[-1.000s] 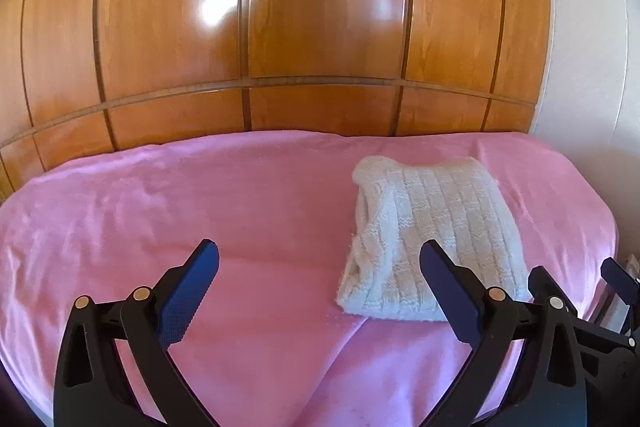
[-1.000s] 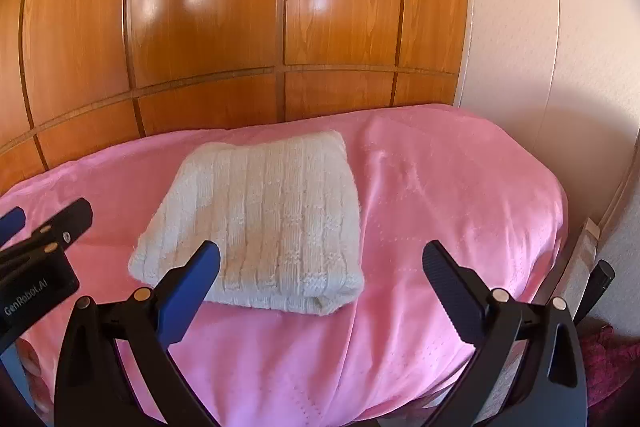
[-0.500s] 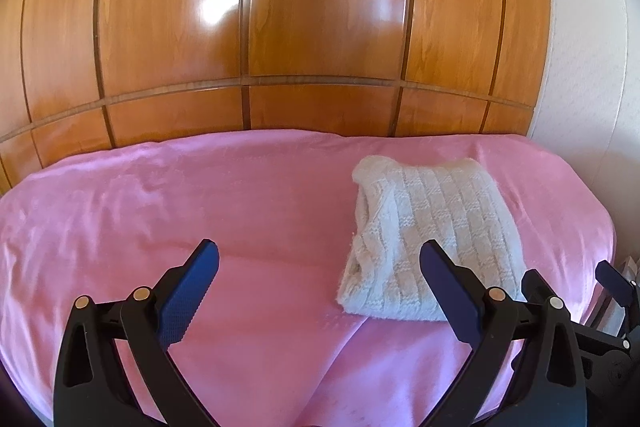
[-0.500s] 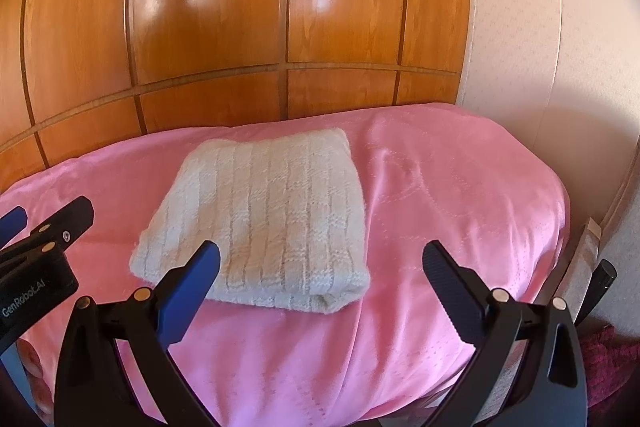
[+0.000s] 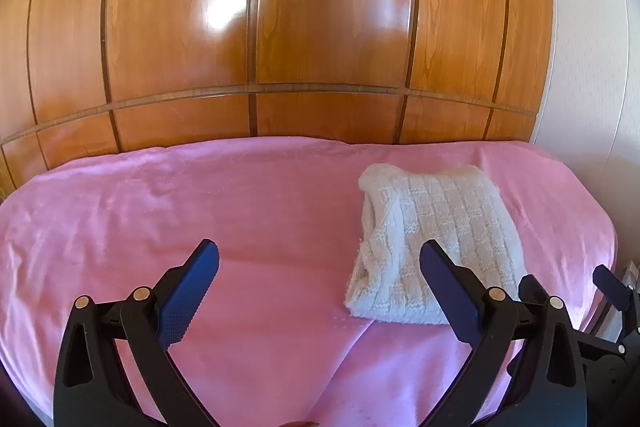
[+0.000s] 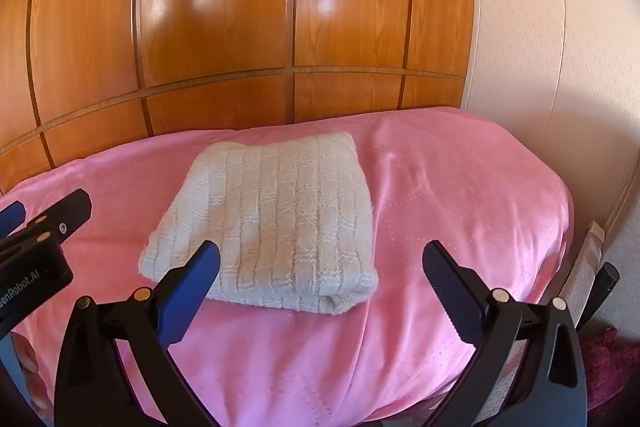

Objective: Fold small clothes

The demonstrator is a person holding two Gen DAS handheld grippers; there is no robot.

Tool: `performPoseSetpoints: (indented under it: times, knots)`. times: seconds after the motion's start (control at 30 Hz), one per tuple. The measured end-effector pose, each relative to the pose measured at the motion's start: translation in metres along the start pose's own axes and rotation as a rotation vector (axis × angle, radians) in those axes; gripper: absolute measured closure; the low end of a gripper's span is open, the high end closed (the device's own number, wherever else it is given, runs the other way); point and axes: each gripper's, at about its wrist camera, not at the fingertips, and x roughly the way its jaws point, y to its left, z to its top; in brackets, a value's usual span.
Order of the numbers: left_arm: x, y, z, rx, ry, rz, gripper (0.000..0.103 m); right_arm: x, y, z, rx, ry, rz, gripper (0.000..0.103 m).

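Observation:
A small white knitted garment lies folded into a neat rectangle on the pink bedspread, toward the right side of the bed. My left gripper hovers open above the spread, left of and nearer than the garment, holding nothing. Its right finger overlaps the garment's near edge in the view. My right gripper stands open just in front of the garment's near edge, empty. Each gripper shows at the edge of the other's view.
Glossy wooden wardrobe panels rise right behind the bed. A pale wall stands to the right. The bed's right edge drops to a narrow gap with a dark red cloth on the floor.
Both grippers have drawn back and risen slightly, so the garment sits a little farther from them. The garment itself has not moved. Both stay open.

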Motion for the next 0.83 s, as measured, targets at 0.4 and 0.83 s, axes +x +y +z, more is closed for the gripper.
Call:
performPoseSetpoints:
  times: [0.4,0.83]
  knots:
    - [0.004,0.000,0.001,0.003,0.018,-0.018,0.004,0.003,0.002,-0.001,-0.004,0.012,0.004,0.002]
    - [0.019,0.005,-0.004,-0.020,0.065,-0.002,0.003,0.015,-0.001,0.000,0.001,0.039,0.013,0.002]
